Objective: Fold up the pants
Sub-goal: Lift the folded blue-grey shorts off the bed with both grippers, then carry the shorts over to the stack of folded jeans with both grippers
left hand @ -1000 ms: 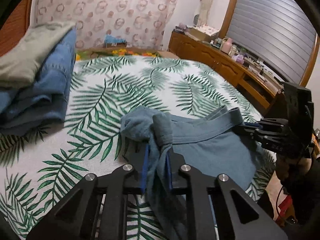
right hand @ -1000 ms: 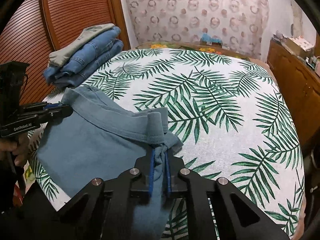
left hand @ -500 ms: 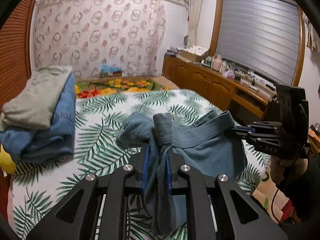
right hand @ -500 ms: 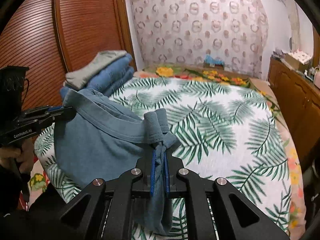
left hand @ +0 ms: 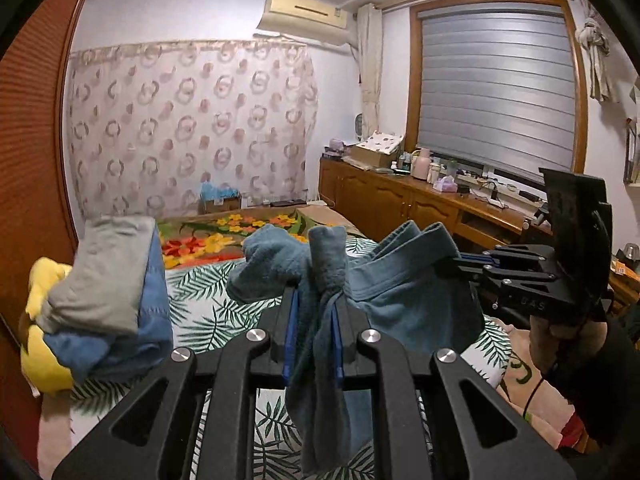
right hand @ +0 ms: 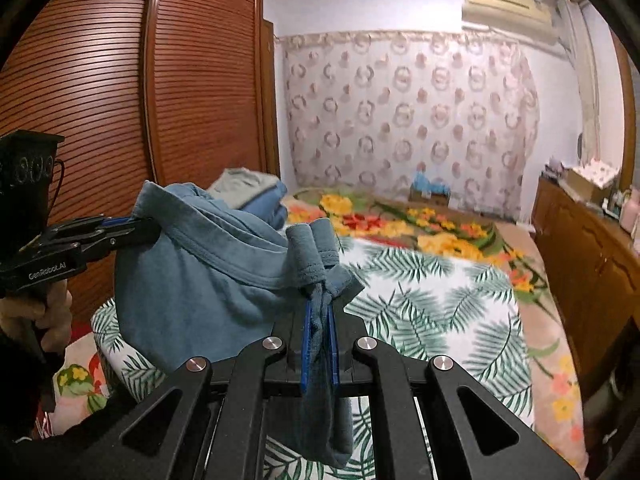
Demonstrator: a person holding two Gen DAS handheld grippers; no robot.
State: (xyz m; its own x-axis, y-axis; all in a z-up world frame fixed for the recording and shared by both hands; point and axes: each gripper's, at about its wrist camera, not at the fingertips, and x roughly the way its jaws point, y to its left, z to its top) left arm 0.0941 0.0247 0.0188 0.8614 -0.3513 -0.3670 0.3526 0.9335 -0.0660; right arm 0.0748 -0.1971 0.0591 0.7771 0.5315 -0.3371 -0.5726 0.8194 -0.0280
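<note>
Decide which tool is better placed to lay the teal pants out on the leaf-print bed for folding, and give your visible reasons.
Neither alone, probably. The left tool and right tool each pinch one end of the teal pants waistband, lifted above the bed. Both should lower together; the folded pile sits on the left tool's side.

- Left tool point(left hand: 312, 336) points forward and a little downward; its two blue-padded fingers point(left hand: 289, 334) stand nearly together, clamped on a bunched fold of the blue pants point(left hand: 404, 304)
- Right tool point(right hand: 319, 340) is tilted likewise; its pads pinch a thin twist of the same cloth, which hangs below the jaws
- From the left wrist view, the right tool reaches in from the right edge, level, gripped from beneath by a hand point(left hand: 560, 332) with a dark sleeve
- From the right wrist view, the left tool enters from the left, held by a hand point(right hand: 40, 316)
</note>
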